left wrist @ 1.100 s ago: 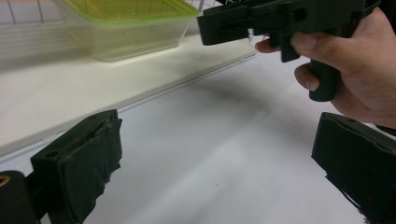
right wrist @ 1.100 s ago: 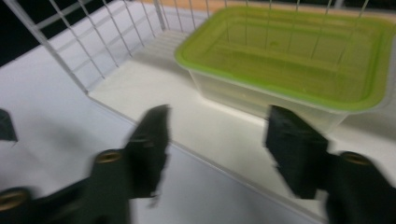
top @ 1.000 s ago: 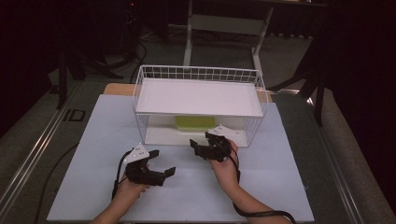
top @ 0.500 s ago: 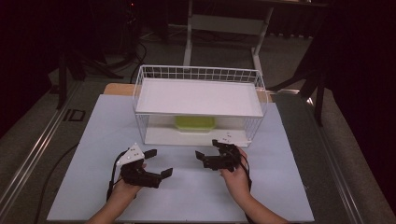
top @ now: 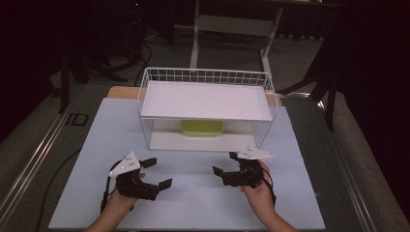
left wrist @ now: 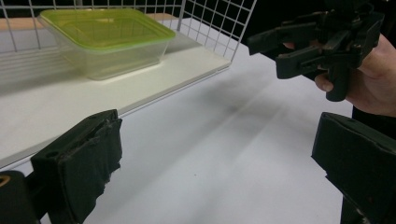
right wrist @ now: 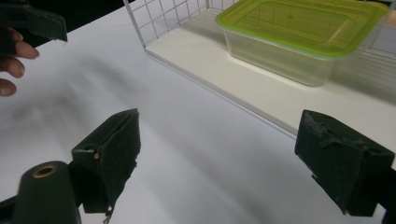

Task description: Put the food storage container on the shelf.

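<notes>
On the rack's lower shelf, the container [top: 202, 128] sits well beyond both grippers' spread jaws.

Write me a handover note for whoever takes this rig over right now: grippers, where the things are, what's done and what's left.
Left gripper: jaws open, empty, above the mat at the front left.
Right gripper: jaws have just been opening, now wide, nothing between them, above the mat in front of the rack.
Box: clear with a green lid, lid on, resting on the rack's lower shelf, towards the back. Upper shelf bare.
Done: the box sits in the rack, touched by neither gripper.
Left: nothing visibly pending; both hands are apart from the rack.
</notes>
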Motion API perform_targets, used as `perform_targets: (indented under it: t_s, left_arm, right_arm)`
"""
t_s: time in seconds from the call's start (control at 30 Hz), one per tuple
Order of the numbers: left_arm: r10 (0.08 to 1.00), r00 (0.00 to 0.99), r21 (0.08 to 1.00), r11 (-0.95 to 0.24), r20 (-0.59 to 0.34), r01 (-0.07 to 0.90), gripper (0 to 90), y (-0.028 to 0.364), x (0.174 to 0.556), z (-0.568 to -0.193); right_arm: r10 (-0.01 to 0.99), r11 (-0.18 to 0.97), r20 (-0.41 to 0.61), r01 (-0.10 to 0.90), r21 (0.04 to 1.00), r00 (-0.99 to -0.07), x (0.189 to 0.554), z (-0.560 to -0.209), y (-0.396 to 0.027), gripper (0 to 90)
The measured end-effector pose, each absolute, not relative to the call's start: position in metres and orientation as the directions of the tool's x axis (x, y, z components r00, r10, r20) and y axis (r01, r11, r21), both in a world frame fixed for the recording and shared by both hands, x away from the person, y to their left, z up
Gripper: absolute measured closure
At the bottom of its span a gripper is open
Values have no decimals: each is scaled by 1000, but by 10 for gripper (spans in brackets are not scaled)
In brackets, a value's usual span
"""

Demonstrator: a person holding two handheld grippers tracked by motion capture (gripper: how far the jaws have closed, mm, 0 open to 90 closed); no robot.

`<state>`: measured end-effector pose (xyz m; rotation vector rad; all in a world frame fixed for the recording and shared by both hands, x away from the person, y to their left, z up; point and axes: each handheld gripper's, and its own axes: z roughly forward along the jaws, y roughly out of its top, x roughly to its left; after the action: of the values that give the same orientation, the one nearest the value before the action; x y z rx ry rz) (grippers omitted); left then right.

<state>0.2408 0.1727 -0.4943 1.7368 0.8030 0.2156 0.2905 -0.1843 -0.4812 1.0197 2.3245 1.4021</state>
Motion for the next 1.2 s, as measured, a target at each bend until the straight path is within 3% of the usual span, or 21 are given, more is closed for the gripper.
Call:
perform_targets:
  t_s: [0.7, 1.2]
  left_arm:
    - [647, 727, 906, -128, -232, 403, 25, 197, 211, -494]
    - [679, 693, 906, -98, -241, 411, 25, 207, 205, -506]
  right_arm:
    - [693, 256, 163, 451, 855, -702, 254, -474, -234, 144]
    - [692, 251, 163, 446, 859, -703, 245, -489, -250, 145]
